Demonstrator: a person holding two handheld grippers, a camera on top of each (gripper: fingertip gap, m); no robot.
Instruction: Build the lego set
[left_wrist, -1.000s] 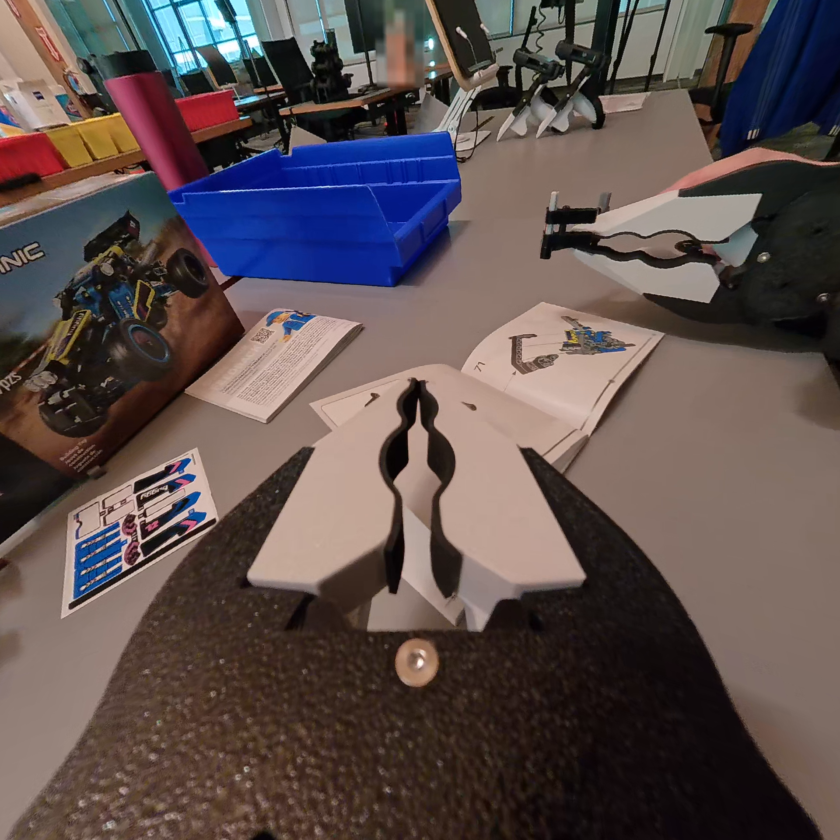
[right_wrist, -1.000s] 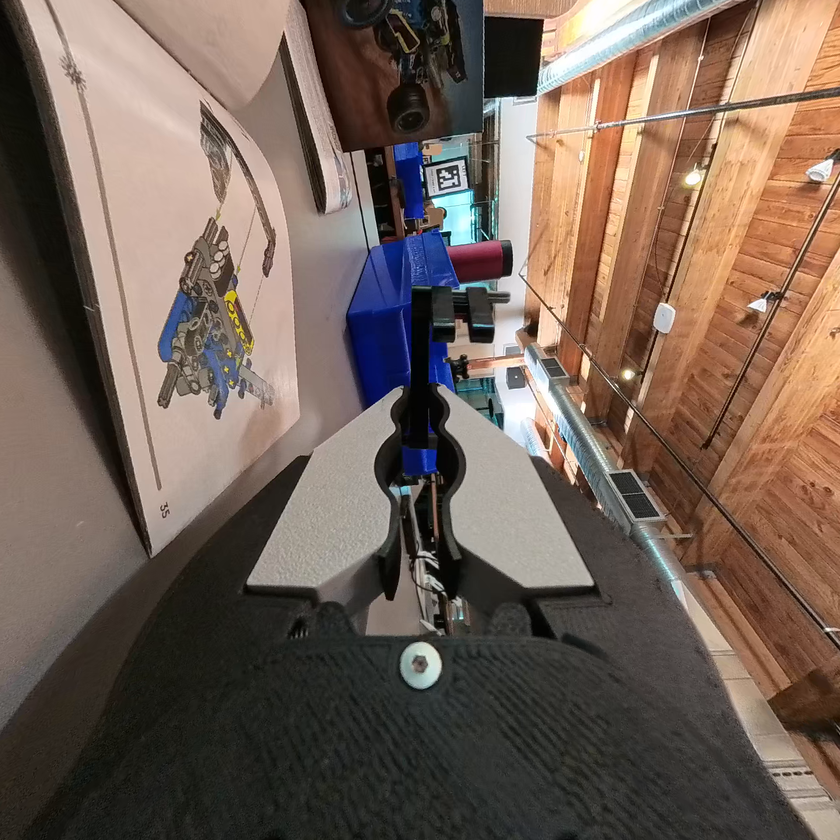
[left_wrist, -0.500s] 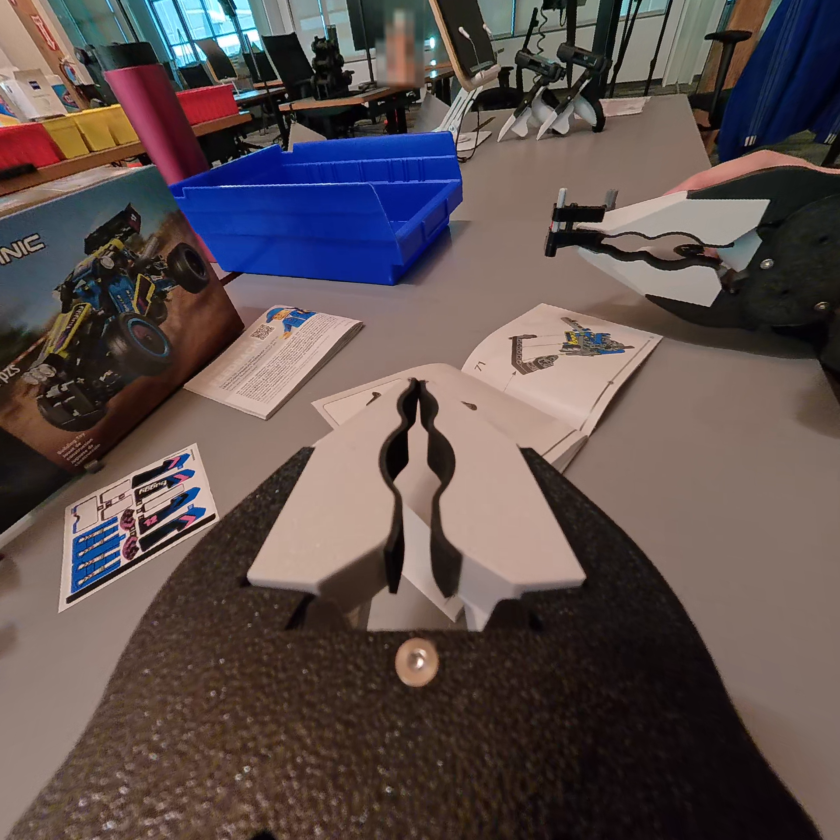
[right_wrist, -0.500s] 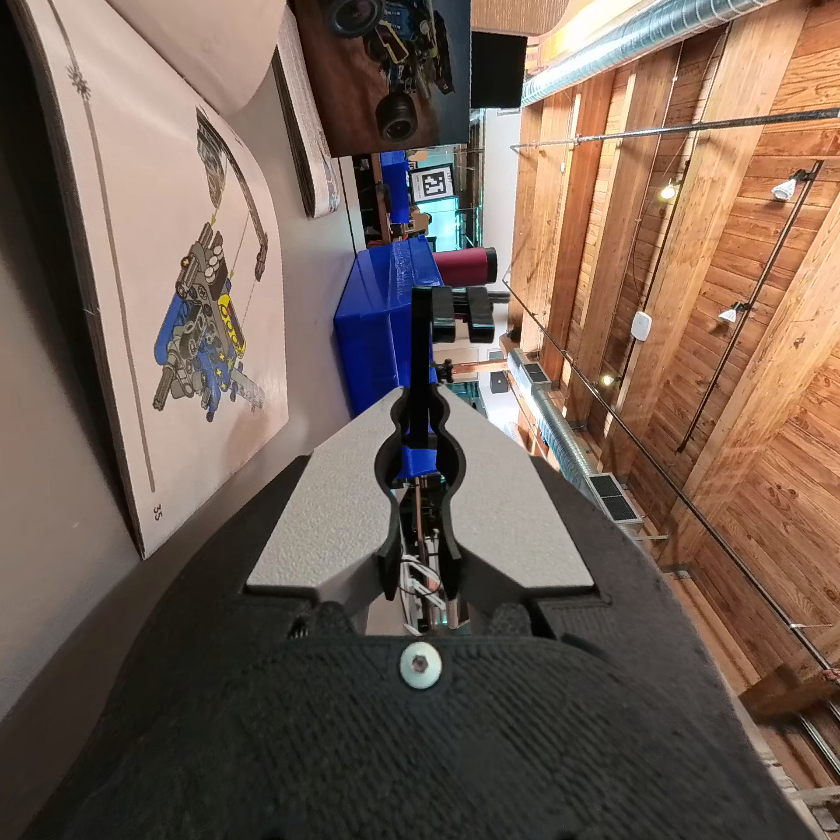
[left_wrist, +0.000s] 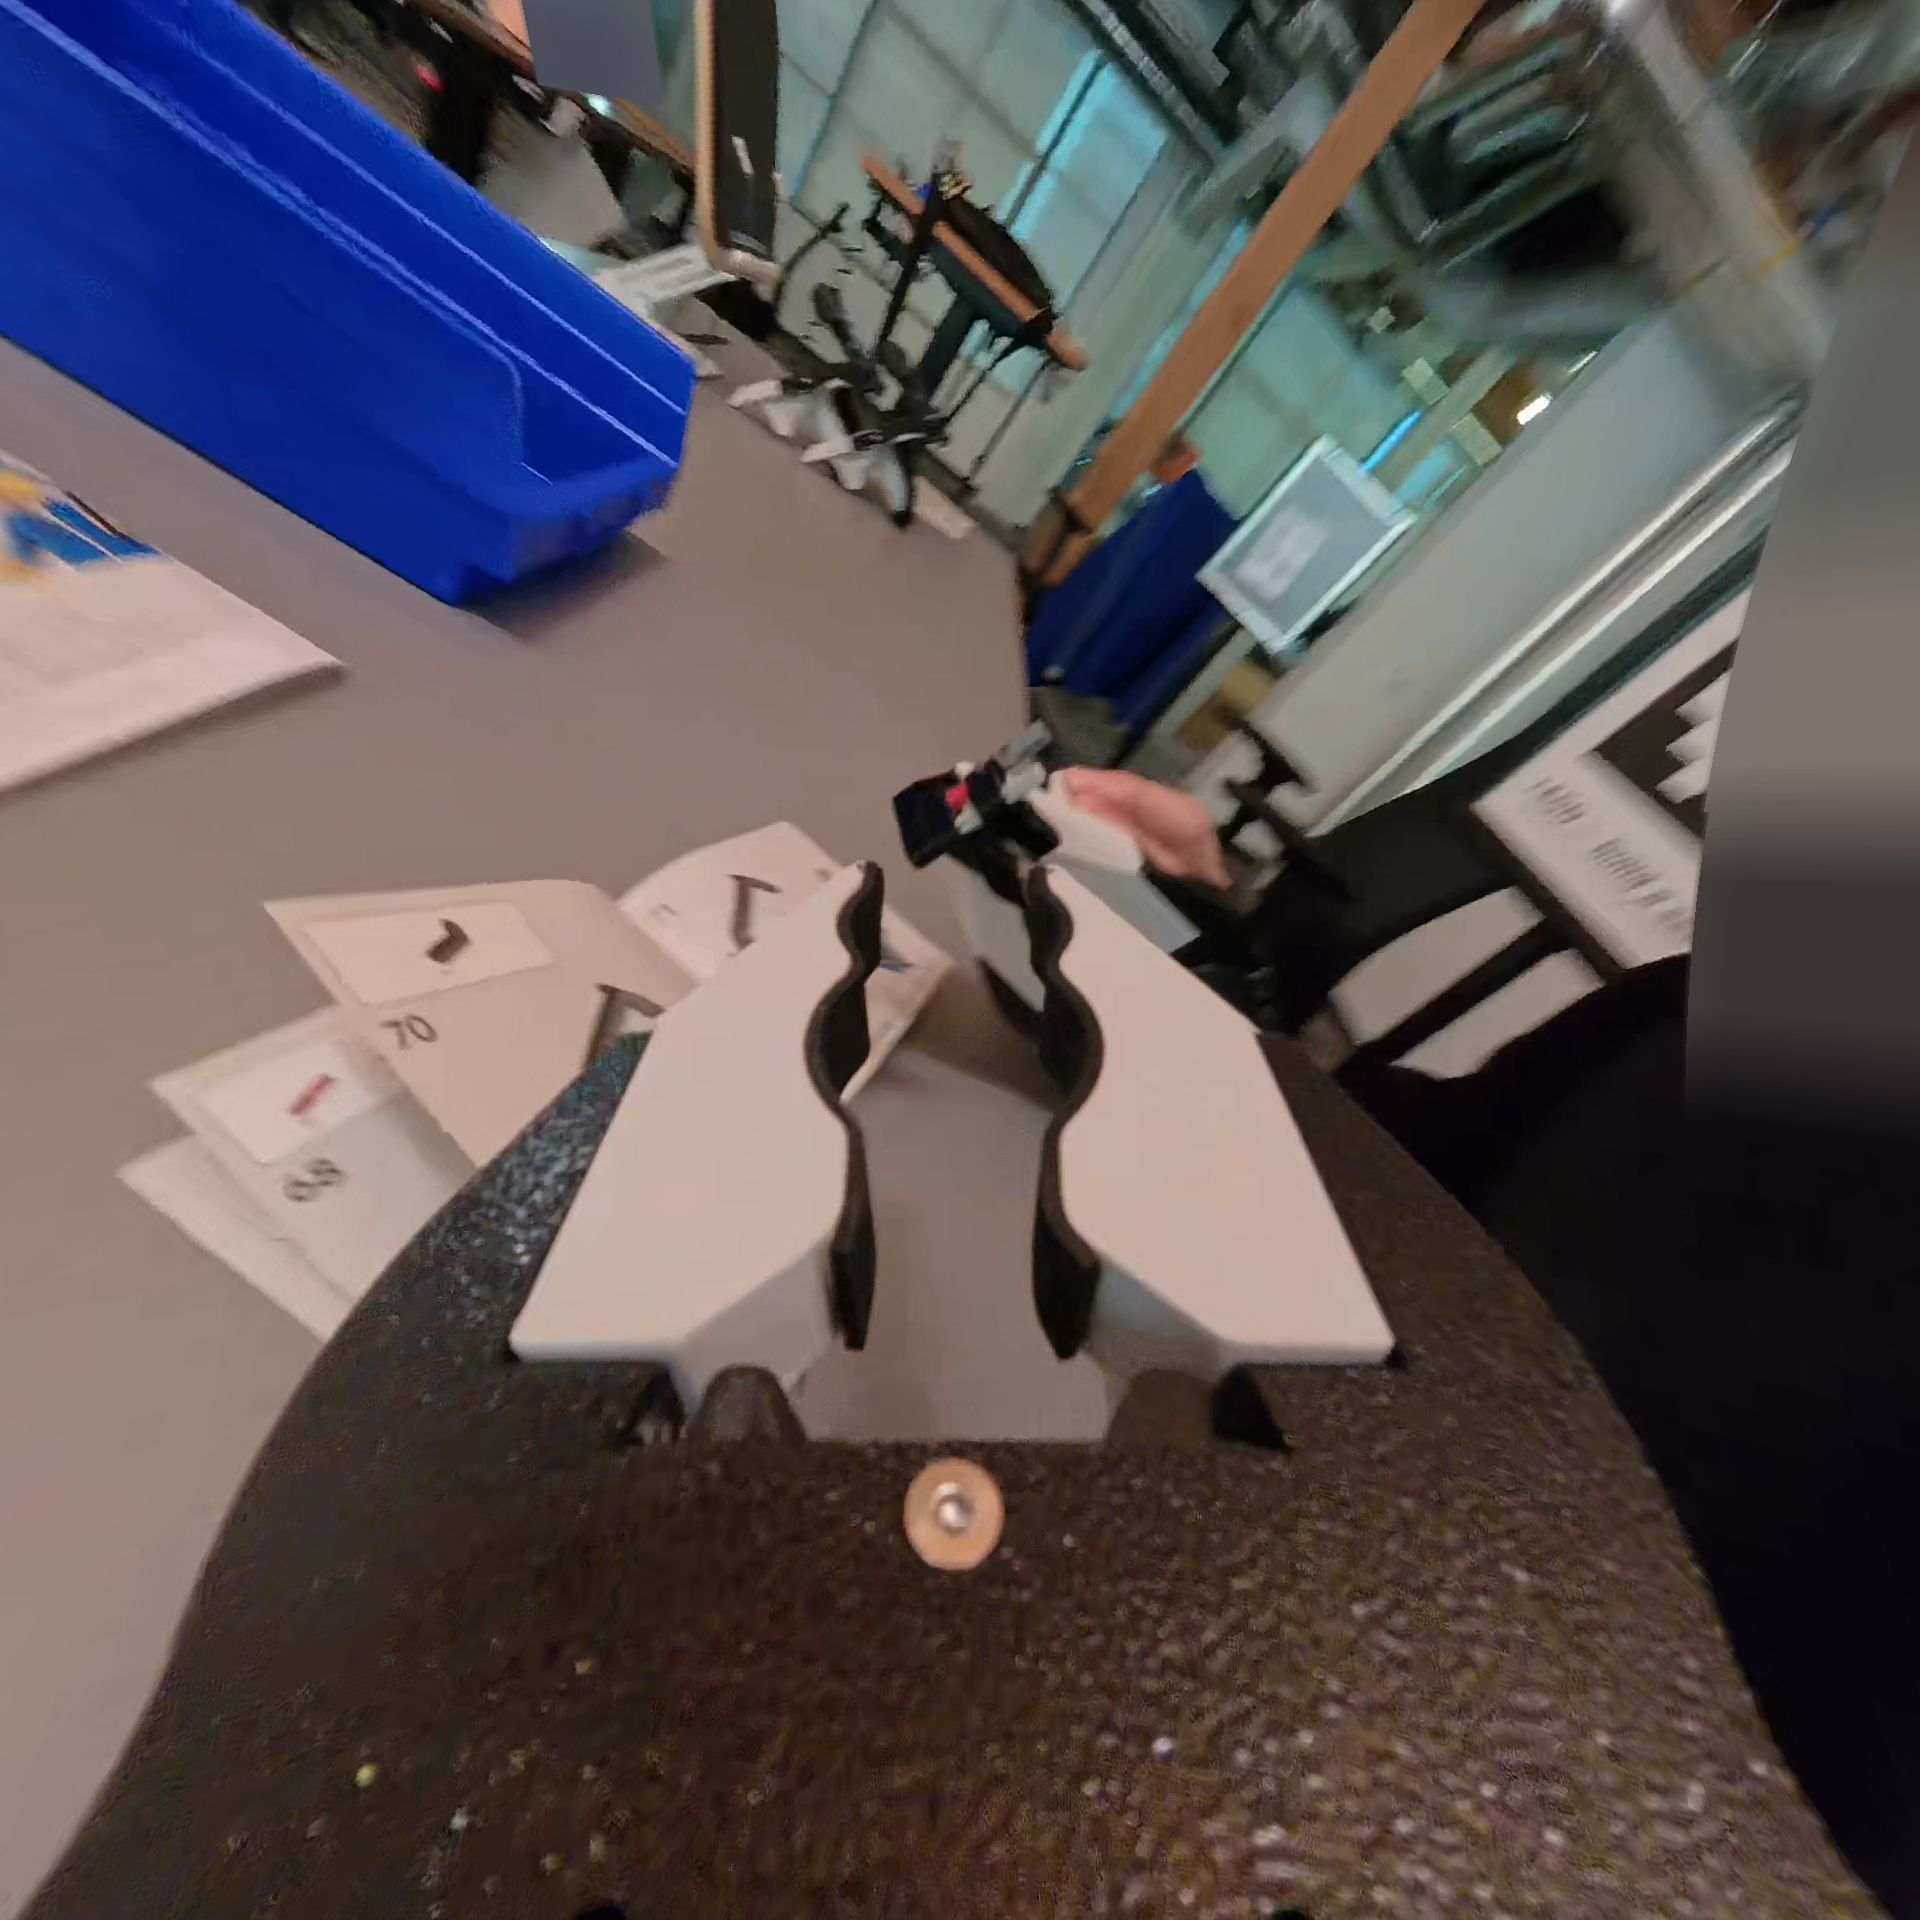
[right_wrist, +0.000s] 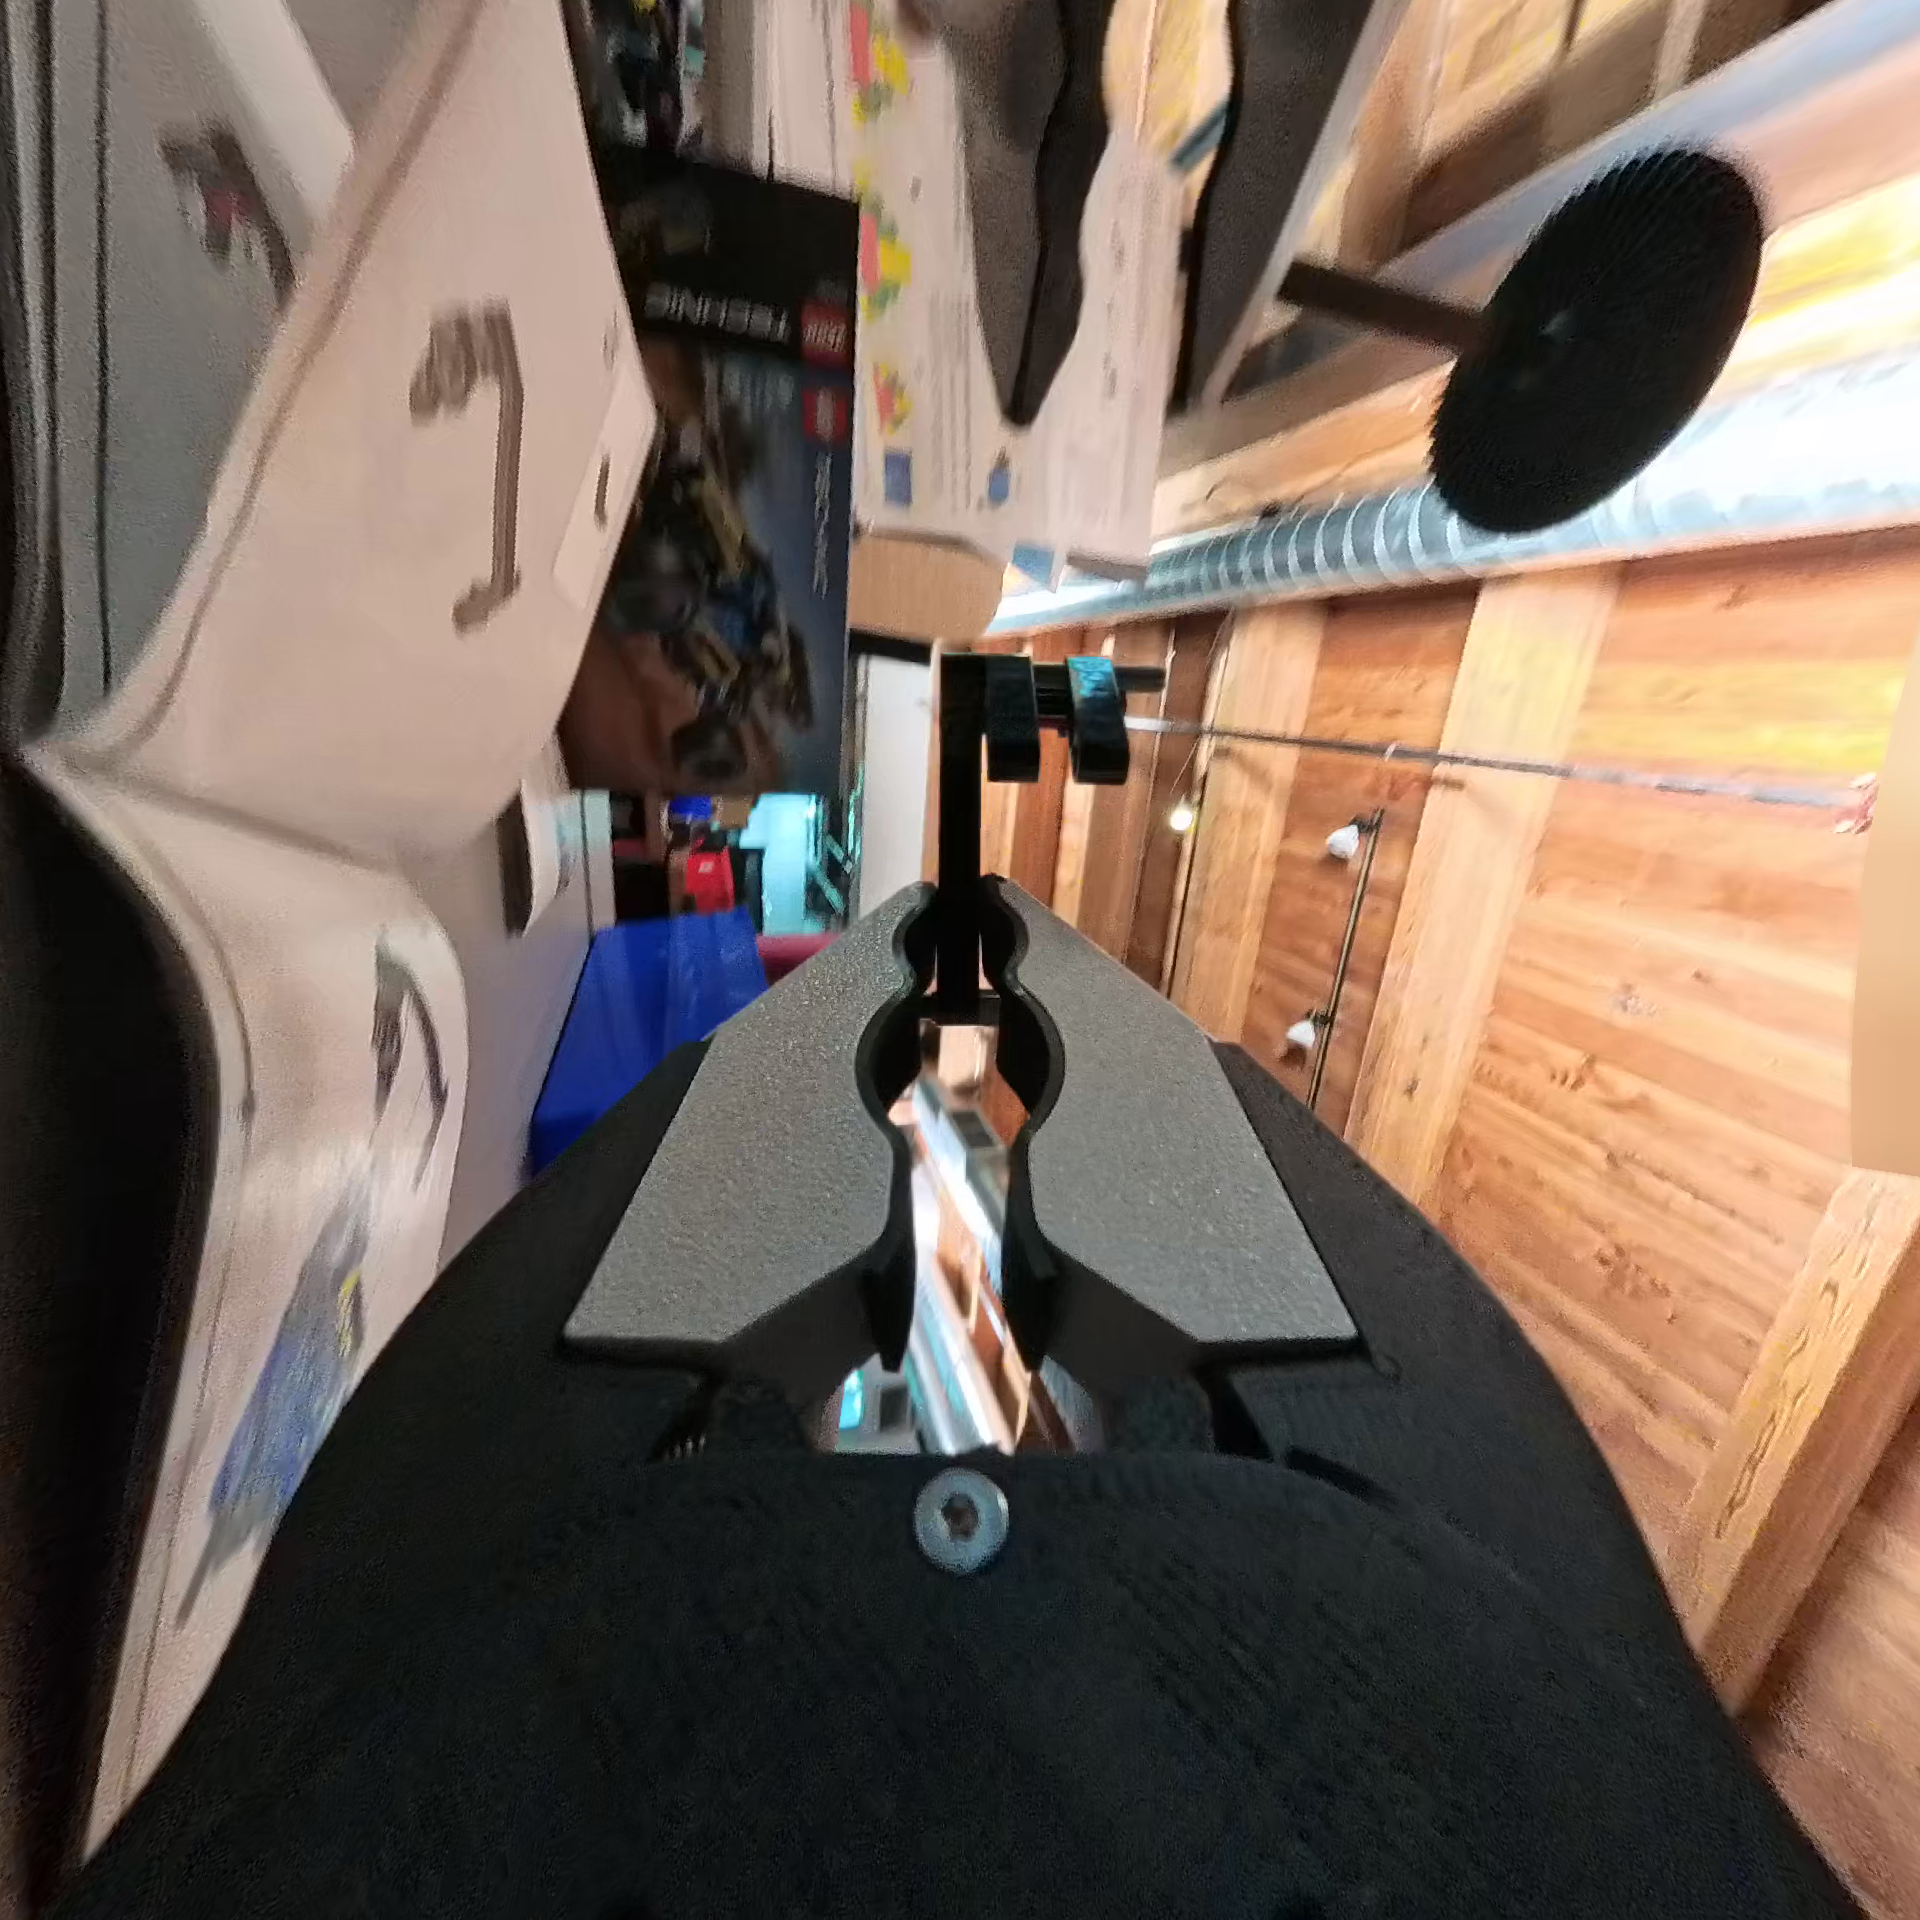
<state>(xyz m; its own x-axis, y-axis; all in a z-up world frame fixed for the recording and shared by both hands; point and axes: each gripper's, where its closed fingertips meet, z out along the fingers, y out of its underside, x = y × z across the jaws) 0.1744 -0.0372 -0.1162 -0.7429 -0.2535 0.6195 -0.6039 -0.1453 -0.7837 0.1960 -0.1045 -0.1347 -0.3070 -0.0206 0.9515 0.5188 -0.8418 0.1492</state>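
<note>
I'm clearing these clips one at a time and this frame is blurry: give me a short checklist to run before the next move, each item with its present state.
1. Left claw open with nothing between its fingers: ok.
2. Right claw clamped on the black toy-brick assembly, pads pressing its beam: ok.
3. Assembly's far end, the two black connectors on a cross axle, seated firmly: cannot tell.
4. Right claw visible from the left wrist view, just beyond the left fingertips: ok; the gap between the two: cannot tell.
5. Open instruction booklet lies flat on the grey table: ok.
6. Image sharp enough to judge alignment: not ok, motion blur.
</note>
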